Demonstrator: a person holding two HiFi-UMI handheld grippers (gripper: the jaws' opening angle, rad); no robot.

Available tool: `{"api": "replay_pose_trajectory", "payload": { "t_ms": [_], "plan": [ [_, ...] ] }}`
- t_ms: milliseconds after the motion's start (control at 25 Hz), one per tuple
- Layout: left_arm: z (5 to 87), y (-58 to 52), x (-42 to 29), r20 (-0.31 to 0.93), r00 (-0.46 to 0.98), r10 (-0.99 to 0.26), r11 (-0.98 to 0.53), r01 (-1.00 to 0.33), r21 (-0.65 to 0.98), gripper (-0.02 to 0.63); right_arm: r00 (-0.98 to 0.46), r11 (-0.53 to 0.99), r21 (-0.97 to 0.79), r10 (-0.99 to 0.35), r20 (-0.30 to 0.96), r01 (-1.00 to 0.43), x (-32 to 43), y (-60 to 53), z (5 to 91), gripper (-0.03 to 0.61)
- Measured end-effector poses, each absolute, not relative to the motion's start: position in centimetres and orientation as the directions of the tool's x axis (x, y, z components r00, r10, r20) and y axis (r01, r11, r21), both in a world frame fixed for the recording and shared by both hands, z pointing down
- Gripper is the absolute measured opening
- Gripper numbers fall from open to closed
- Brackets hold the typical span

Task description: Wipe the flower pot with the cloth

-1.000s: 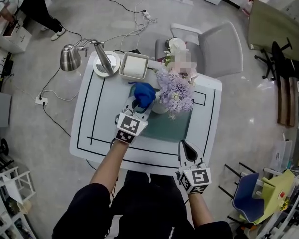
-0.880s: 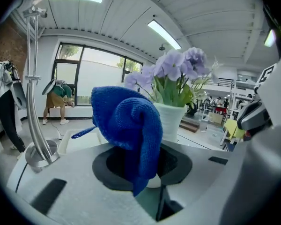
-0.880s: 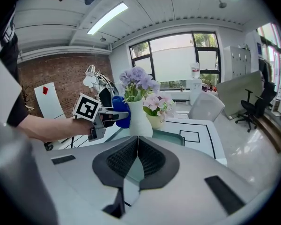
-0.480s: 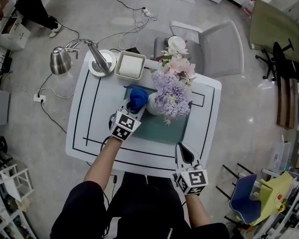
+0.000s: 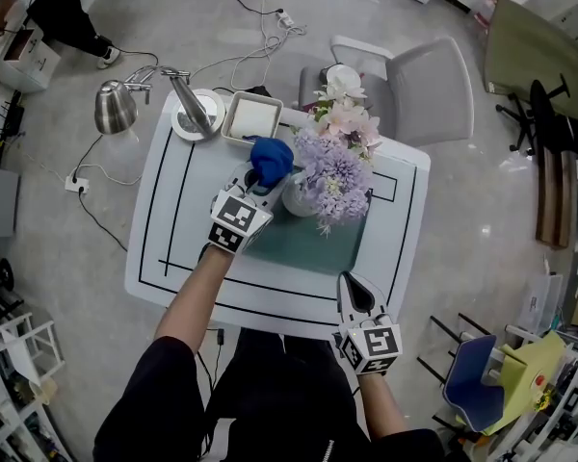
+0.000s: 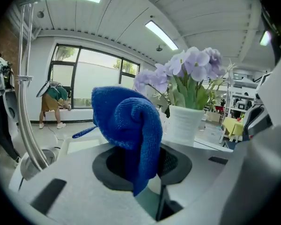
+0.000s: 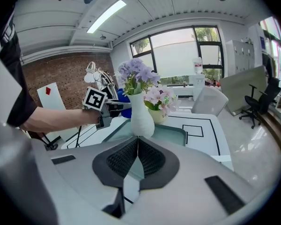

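Note:
A white flower pot [image 5: 297, 196] with purple flowers [image 5: 338, 178] stands on a teal mat [image 5: 308, 242] at the table's middle; it shows as a tall white vase [image 7: 140, 115] in the right gripper view and as a ribbed white pot [image 6: 184, 123] in the left gripper view. My left gripper [image 5: 257, 183] is shut on a bunched blue cloth [image 5: 270, 160] [image 6: 126, 123], held just left of the pot. Whether the cloth touches the pot is unclear. My right gripper [image 5: 356, 290] hangs at the table's near edge, shut and empty.
A second pot of pink flowers [image 5: 343, 116] stands behind the first. A white square dish [image 5: 251, 120] and a desk lamp base [image 5: 197, 115] sit at the far left of the white table [image 5: 178, 229]. A grey chair [image 5: 419, 89] is beyond the table.
My left gripper has carried the blue cloth up and away from me, alongside the pot's left side. The right gripper has stayed near the table's front edge.

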State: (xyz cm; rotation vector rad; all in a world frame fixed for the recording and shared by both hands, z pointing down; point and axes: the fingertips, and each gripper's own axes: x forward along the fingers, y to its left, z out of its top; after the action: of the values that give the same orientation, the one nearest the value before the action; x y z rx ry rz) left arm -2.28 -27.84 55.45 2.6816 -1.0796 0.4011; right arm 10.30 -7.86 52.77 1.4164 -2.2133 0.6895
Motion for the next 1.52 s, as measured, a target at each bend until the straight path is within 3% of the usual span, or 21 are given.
{"api": "replay_pose_trajectory", "payload": {
  "t_ms": [520,760,920,1320,1520],
  "plan": [
    [64.6,-25.9,-2.4,0.512,0.636,-0.577,-0.658,-0.734,0.171,0.101,-0.393,0.350,-0.193,-0.701,0.595,-0.917,10.0,-6.9,53.4,0.011],
    [60.0,-21.1,-3.2,0.426,0.647,-0.632,-0.665,-0.735,0.130,0.101,-0.416,0.369,-0.206,-0.693,0.589,-0.906,9.2,-6.6,53.5,0.011],
    [57.3,-17.4,-0.2,0.383,0.709,-0.592,-0.728,-0.674,0.123,0.101,-0.427,0.374,-0.217,-0.686,0.589,-0.902,8.9,-6.7,53.9,0.011],
    [63.1,-15.7,2.7,0.519,0.706,-0.482,-0.720,-0.657,0.225,0.101,-0.414,0.347,-0.230,-0.702,0.579,-0.909,9.9,-6.7,54.0,0.011],
    [64.9,-14.3,3.2,0.571,0.689,-0.446,-0.754,-0.633,0.175,0.101,-0.402,0.322,-0.242,-0.706,0.583,-0.915,10.8,-6.0,54.4,0.011]
  ]
}}
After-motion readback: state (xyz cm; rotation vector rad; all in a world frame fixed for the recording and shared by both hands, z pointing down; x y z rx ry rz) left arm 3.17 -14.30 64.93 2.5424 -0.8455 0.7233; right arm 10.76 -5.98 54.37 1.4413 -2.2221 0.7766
